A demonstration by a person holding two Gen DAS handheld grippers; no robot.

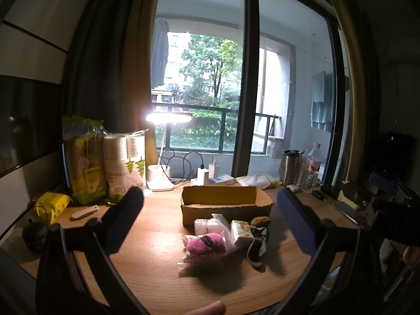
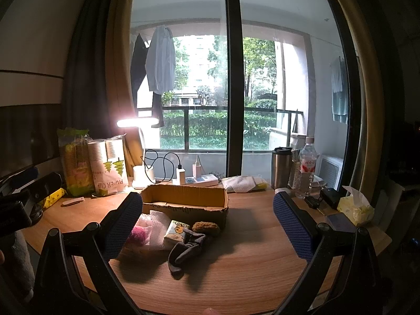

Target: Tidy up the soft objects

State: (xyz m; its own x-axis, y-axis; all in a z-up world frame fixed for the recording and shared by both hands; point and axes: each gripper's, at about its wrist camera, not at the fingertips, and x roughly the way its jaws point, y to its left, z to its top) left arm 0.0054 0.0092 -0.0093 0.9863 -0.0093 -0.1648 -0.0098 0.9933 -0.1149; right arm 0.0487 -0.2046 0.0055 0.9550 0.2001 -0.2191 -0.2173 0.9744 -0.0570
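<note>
An open cardboard box (image 1: 225, 199) (image 2: 183, 197) stands mid-desk. In front of it lie a pink plush (image 1: 207, 244) (image 2: 137, 235) in clear wrap, a white foam wrap (image 1: 210, 224) (image 2: 158, 225), a tissue pack (image 1: 241, 232) (image 2: 176, 232), a grey sock (image 1: 258, 246) (image 2: 186, 249) and a brown sponge (image 1: 260, 221) (image 2: 206, 227). My left gripper (image 1: 210, 225) is open and empty, above the desk, short of the pile. My right gripper (image 2: 207, 223) is open and empty, also short of the pile.
A lit desk lamp (image 1: 160, 178) (image 2: 143, 176), paper-cup bags (image 1: 126, 168) (image 2: 110, 168), a power strip (image 2: 199, 181), a steel mug (image 2: 281, 168), a water bottle (image 2: 305, 168) and a tissue box (image 2: 355, 207) line the desk's back and right. A yellow packet (image 1: 51, 206) lies left.
</note>
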